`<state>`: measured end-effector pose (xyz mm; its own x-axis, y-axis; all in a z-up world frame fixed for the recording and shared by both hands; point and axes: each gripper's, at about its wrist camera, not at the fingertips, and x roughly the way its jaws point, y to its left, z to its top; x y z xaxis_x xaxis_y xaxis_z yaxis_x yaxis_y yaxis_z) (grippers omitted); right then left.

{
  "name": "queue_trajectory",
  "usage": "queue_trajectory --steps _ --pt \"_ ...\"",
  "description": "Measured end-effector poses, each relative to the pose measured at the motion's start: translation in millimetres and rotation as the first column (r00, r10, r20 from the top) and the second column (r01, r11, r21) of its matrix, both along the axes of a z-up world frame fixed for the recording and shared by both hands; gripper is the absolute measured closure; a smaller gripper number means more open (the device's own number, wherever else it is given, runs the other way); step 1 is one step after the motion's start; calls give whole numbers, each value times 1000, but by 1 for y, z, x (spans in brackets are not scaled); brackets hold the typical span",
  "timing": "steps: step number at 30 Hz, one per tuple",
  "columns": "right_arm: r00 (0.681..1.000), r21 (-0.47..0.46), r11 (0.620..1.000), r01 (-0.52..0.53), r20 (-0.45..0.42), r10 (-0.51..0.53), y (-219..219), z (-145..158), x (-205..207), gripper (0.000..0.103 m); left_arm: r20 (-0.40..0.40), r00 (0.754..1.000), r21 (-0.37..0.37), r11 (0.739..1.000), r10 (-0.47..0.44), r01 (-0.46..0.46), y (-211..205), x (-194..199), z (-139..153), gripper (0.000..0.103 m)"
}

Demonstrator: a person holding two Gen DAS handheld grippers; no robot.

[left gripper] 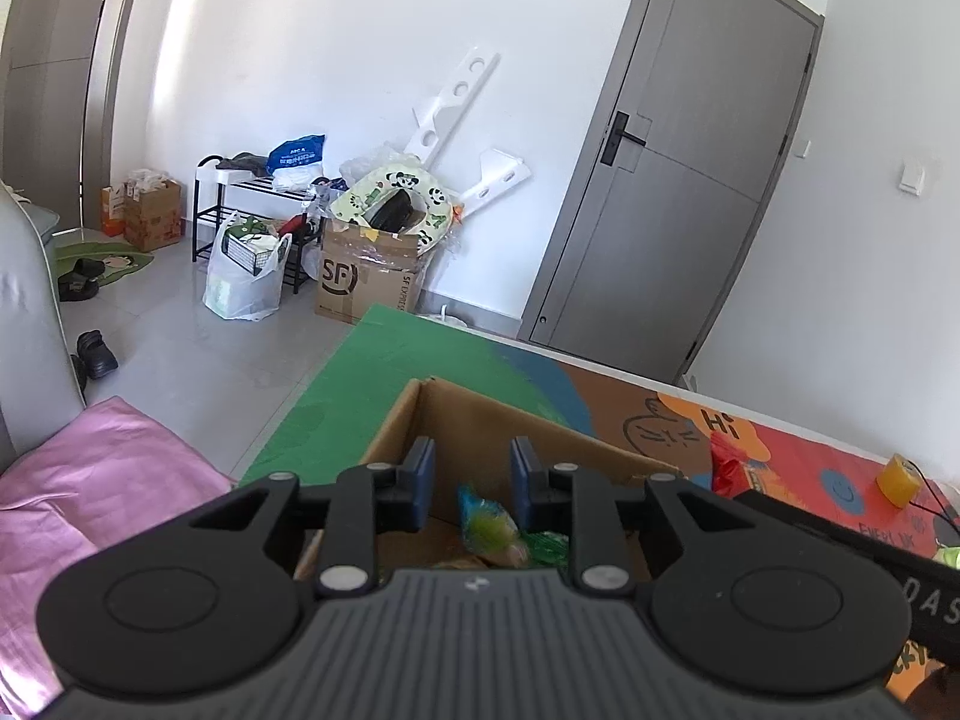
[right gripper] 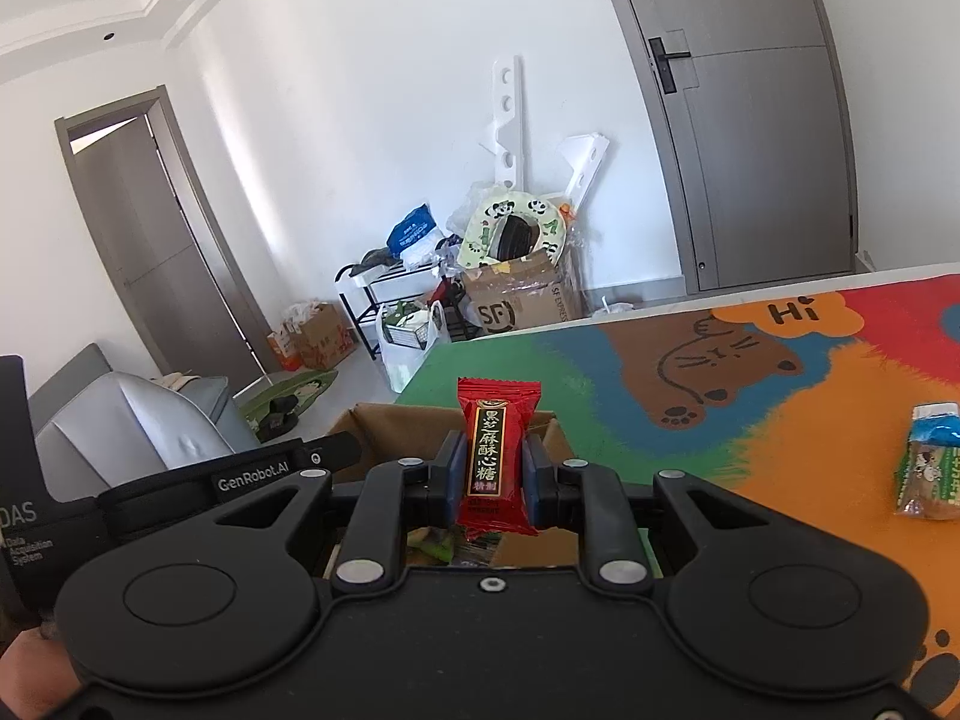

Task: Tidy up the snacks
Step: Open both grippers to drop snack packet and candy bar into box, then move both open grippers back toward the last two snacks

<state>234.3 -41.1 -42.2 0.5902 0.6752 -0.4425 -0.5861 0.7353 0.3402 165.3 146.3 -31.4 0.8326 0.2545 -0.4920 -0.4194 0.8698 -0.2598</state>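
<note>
Beyond an "SF"-marked carton, right hand-held gripper clamps a red, perhaps sesame, candy.

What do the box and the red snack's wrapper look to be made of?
Box: brown corrugated cardboard, matte, judging by its plain dull walls and thin folded flaps. Red snack, clamped in the right gripper: its wrapper looks like glossy plastic film, with crimped serrated ends and a soft sheen around the printed label; whether it is foil-lined cannot be told.

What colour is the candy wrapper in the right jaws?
Red, with a black and gold label panel. The candy shows best in the right wrist view.
</note>
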Motion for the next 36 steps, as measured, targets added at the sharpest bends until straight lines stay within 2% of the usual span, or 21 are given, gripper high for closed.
queue_trajectory --steps 4,7,11,12,15,20,23,26,31,36 --pt "1000 12 1000 -19 -8 19 9 0 0 82 6 1000 7 1000 17 -17 2 -6 5 74" --pt "999 31 998 -45 -10 46 15 2 -2 82 5 999 10 999 33 -33 5 -11 7 67" --pt "999 53 997 -47 -10 48 11 4 -5 69 1 999 9 999 53 -53 8 -16 9 56" --pt "999 52 998 -39 -9 40 8 4 -6 68 0 999 10 999 53 -53 7 -17 9 54" --pt "1000 56 998 -7 -19 8 -3 5 -6 67 -2 999 11 999 46 -46 0 -17 11 45" --pt "999 52 998 41 -19 -40 -27 4 -8 57 -1 1000 30 999 31 -31 -16 -15 14 22" --pt "997 45 996 71 -27 -70 -43 2 -10 52 -17 1000 46 999 21 -20 -31 -10 15 15" --pt "994 47 993 105 -33 -104 -61 1 -9 46 -18 1000 52 999 -2 3 -44 -8 15 13" --pt "988 47 987 151 -28 -150 -90 -2 -12 31 -23 999 65 997 -44 45 -69 -5 16 12" --pt "982 53 981 187 -32 -186 -115 -3 -11 24 -31 996 79 993 -82 84 -94 1 16 12"
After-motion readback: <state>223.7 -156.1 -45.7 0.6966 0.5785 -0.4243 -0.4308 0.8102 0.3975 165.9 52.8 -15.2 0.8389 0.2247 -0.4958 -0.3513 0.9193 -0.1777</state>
